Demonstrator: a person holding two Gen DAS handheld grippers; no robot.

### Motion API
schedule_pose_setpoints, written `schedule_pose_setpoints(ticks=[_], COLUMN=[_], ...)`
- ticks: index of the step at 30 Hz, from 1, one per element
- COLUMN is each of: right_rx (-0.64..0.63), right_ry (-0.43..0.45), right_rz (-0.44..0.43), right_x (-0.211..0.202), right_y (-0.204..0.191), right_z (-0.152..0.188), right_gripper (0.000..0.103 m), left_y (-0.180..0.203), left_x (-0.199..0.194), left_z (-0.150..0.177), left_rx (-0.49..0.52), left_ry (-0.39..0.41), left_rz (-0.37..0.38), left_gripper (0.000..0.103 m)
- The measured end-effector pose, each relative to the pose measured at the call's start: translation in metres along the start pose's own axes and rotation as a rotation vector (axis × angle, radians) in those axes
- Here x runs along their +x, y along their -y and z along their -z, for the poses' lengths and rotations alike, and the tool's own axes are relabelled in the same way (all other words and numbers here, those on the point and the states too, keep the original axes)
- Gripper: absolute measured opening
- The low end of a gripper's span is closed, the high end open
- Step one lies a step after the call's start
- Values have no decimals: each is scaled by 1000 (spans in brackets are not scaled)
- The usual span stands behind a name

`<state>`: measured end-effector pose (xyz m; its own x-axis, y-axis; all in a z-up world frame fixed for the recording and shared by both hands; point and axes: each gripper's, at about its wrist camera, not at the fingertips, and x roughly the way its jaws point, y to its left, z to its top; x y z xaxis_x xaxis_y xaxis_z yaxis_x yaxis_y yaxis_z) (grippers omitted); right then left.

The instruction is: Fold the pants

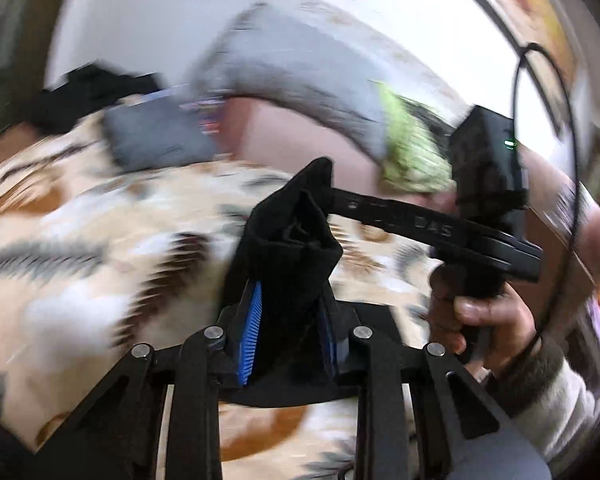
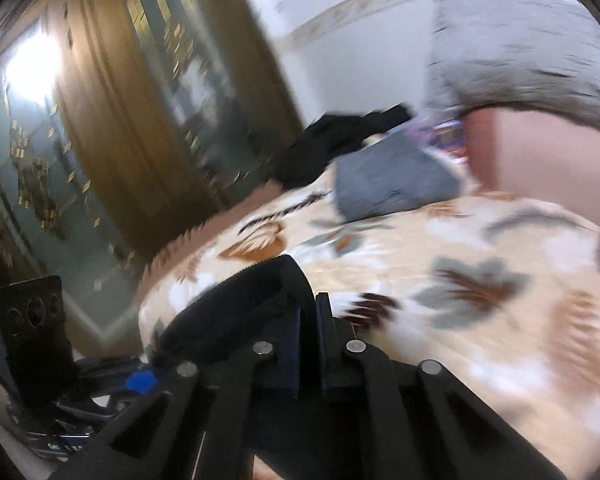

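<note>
Motion blur smears both views: the leaf-patterned bedspread [image 1: 80, 240], the grey pillow [image 2: 392, 176] and the dark clothes heap [image 2: 340, 140] show no fine detail. The black pants [image 1: 288, 248] cover the left gripper's [image 1: 288, 320] blue pads [image 1: 250, 332] almost wholly. In the right wrist view, the right gripper's [image 2: 308, 344] fingertips vanish under the same fabric, and the frame's bottom edge cuts its linkage.
</note>
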<state>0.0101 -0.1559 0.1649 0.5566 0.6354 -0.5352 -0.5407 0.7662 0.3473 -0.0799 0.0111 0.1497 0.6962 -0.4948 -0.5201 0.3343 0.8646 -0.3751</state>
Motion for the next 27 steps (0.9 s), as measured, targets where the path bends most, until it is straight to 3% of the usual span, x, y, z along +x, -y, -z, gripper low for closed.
schedule_pose_setpoints(ticks=[4, 8, 12, 14, 17, 19, 21, 23, 27], right_rx=[110, 252, 333, 400, 446, 439, 420, 407, 389], right_ry=[30, -4, -72, -43, 26, 41, 27, -12, -107], right_rz=[99, 213, 324, 317, 269, 240, 226, 227, 238], right_x=[-50, -74, -76, -88, -109, -112, -106, -95, -59], right_y=[46, 96, 123, 130, 126, 115, 103, 97, 90], right_z=[34, 78, 109, 115, 119, 118, 119, 121, 128], right_gripper=[5, 5, 10, 12, 29, 43, 51, 57, 57], left_y=[57, 98, 116, 116, 109, 101, 89, 74, 42], left_x=[38, 93, 140, 138, 121, 104, 90, 82, 98], left_z=[12, 46, 72, 70, 53, 44, 33, 23, 14], left_rx=[121, 199, 273, 276, 249, 247, 243, 225, 181], left_ry=[-95, -252, -365, -375, -382, -358, -322, -281, -263], left_rz=[112, 178, 143, 144, 157, 148, 112, 82, -24], left_gripper=[21, 16, 12, 12, 14, 24, 54, 56, 62])
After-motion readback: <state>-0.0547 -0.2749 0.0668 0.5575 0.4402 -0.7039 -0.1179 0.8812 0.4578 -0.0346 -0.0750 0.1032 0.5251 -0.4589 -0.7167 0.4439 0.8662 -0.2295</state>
